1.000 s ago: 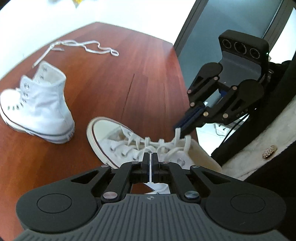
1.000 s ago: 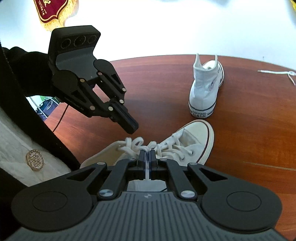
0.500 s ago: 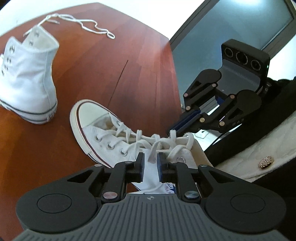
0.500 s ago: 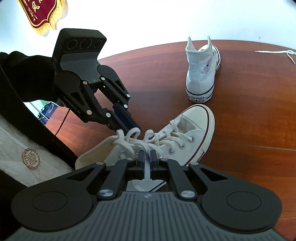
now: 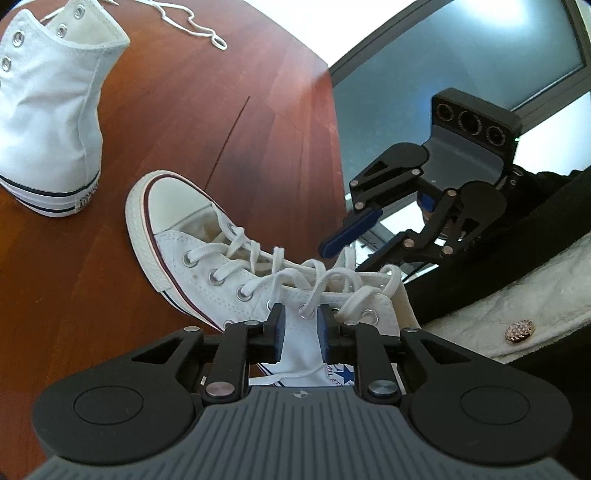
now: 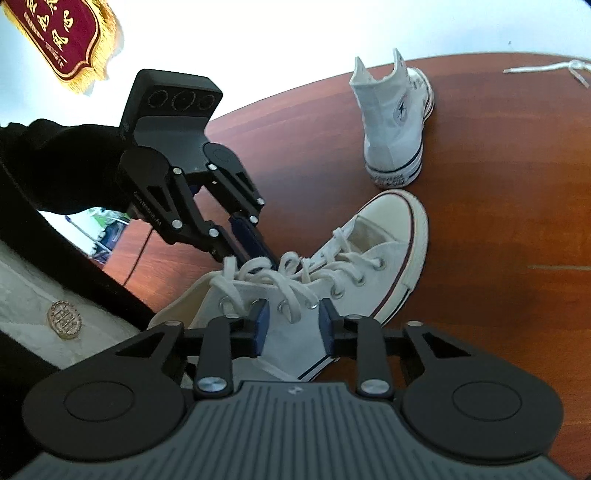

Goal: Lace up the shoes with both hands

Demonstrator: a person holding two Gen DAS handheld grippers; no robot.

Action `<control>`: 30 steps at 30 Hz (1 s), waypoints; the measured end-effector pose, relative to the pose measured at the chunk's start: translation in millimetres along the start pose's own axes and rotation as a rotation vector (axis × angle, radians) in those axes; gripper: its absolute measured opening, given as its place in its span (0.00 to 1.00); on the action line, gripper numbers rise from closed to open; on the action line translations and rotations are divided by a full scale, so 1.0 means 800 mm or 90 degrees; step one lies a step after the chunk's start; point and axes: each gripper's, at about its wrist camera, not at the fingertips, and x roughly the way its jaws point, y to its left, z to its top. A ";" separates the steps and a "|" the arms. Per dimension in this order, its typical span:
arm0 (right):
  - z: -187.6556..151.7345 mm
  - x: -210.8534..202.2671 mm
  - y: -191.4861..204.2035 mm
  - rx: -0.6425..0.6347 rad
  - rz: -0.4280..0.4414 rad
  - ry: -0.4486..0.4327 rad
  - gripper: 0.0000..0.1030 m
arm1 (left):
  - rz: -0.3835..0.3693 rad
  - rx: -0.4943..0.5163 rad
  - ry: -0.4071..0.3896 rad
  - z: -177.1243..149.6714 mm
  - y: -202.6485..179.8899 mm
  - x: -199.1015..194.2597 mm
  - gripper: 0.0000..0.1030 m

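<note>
While a dark red wooden table [image 5: 110, 295] fills most of both wrist views, a white high-top sneaker [image 5: 207, 273] lies tipped on its side near the person's edge, toe cap pointing toward the table's middle and its white lace [image 5: 317, 280] looped loosely through the eyelets. A second white high-top [image 5: 48, 122] stands upright farther out (its eyelets empty), with a loose lace [image 5: 192, 22] lying on the wood beyond it. Over the near shoe's ankle panel hovers the left gripper [image 5: 300, 334], its jaws having just parted to a narrow gap, clamping nothing. Opposite it, the right gripper [image 6: 291, 328] stands somewhat wider, having just narrowed, with canvas framed between its blue pads [image 6: 261, 326] but nothing pinched.
</note>
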 end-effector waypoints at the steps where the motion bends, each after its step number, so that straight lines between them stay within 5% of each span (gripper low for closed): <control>1: -0.001 0.001 -0.002 0.004 0.005 0.000 0.22 | -0.007 0.002 0.003 0.001 0.001 -0.001 0.18; 16: 0.003 0.003 -0.007 0.004 0.027 -0.002 0.18 | -0.059 -0.011 0.028 0.004 0.012 0.007 0.17; 21: 0.004 0.004 -0.007 0.004 0.029 -0.002 0.16 | -0.078 -0.029 0.023 0.001 0.014 0.008 0.07; 30: 0.007 0.003 -0.007 0.003 0.012 -0.016 0.07 | -0.012 0.013 -0.001 0.002 -0.009 0.007 0.03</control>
